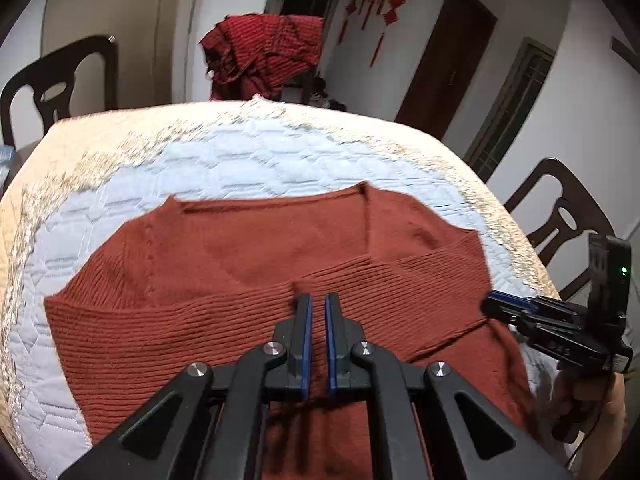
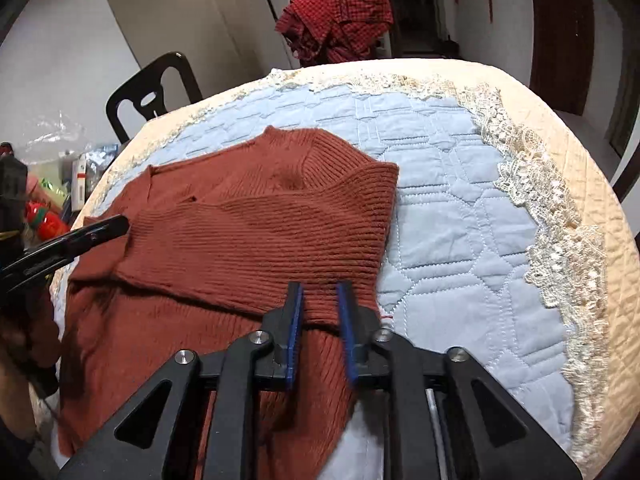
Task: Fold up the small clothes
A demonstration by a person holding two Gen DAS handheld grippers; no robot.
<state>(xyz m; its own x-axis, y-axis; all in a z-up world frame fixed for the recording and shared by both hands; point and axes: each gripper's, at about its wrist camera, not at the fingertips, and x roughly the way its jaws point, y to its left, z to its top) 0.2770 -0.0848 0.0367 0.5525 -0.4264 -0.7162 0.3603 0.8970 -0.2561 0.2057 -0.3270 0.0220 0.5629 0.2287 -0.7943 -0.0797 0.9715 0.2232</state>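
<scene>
A rust-red knit sweater (image 1: 240,260) (image 2: 240,220) lies flat on the quilted light-blue table cover (image 1: 240,160) (image 2: 460,200), one ribbed sleeve folded across its body. My left gripper (image 1: 318,300) hovers low over that ribbed band with its blue pads nearly together; no cloth shows lifted in them. In the right wrist view the left gripper (image 2: 120,224) points at the sleeve's left end. My right gripper (image 2: 320,292) sits at the sweater's right edge, and a thick ribbed fold fills the gap between its pads. From the left wrist view the right gripper (image 1: 490,304) meets that same edge.
A lace border (image 2: 560,220) rings the blue quilt near the table's rim. Dark chairs (image 1: 60,80) (image 1: 560,216) (image 2: 152,92) stand around the table. A red checked cloth (image 1: 264,52) (image 2: 340,16) is heaped behind the far edge. Packets and bags (image 2: 52,200) clutter the left side.
</scene>
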